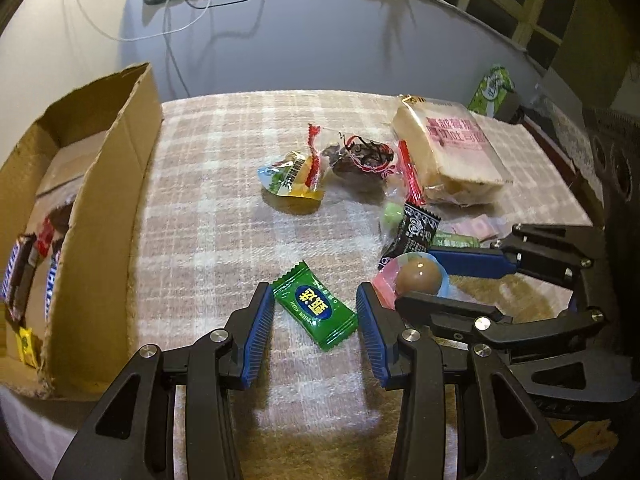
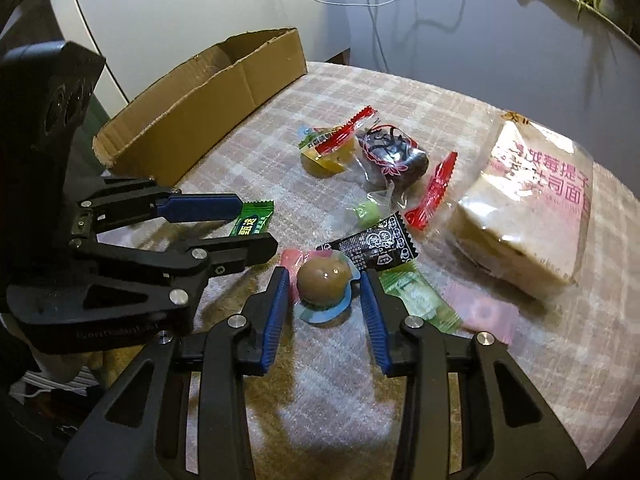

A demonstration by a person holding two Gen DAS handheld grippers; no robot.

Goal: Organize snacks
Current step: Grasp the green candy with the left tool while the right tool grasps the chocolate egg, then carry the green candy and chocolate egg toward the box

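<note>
A green candy (image 1: 314, 306) lies flat on the checked cloth (image 1: 224, 208) between the blue pads of my left gripper (image 1: 314, 300). Both pads touch its corners. A brown jelly ball in a clear blue-rimmed cup (image 2: 323, 278) sits between the pads of my right gripper (image 2: 324, 280); the right pad meets the rim and a thin gap shows at the left pad. Each gripper shows in the other's view: the right gripper (image 1: 436, 284) around the cup (image 1: 418, 276), the left gripper (image 2: 250, 226) around the candy (image 2: 252, 220). The cardboard box (image 1: 104, 184) stands left and holds several bars.
Loose snacks lie beyond the grippers: a yellow jelly cup (image 1: 294, 178), a dark date pack with red ends (image 1: 360, 158), a black sachet (image 1: 414, 234), a small green sweet (image 1: 392, 213) and a large wrapped bread block (image 1: 452, 152). A green carton (image 1: 492, 88) stands far right.
</note>
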